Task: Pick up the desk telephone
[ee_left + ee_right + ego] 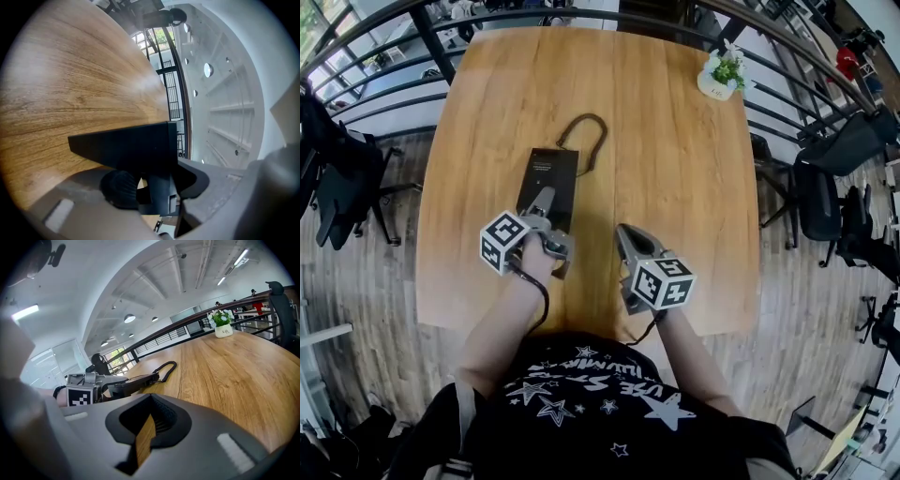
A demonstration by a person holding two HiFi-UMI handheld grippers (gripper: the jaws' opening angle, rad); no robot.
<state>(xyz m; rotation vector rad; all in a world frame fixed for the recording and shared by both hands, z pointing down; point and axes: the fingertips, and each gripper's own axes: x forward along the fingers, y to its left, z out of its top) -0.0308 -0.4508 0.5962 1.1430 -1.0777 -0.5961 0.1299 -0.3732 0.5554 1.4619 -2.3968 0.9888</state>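
The black desk telephone (551, 173) lies flat on the wooden table (675, 169), its coiled cord (585, 131) looping away at the far end. My left gripper (546, 199) is over the phone's near end. In the left gripper view the phone's black edge (126, 145) fills the gap of the left gripper (157, 187), and both jaws stand against it. My right gripper (624, 232) rests to the right of the phone, apart from it. In its own view the right gripper (150, 418) is shut to a thin slit with nothing in it, and the phone (136, 380) shows to the left.
A small potted plant (719, 75) stands at the table's far right corner. Black chairs (825, 187) stand to the right of the table and a metal railing (384, 75) curves round its far side. The table's near edge (581, 333) is just before the person.
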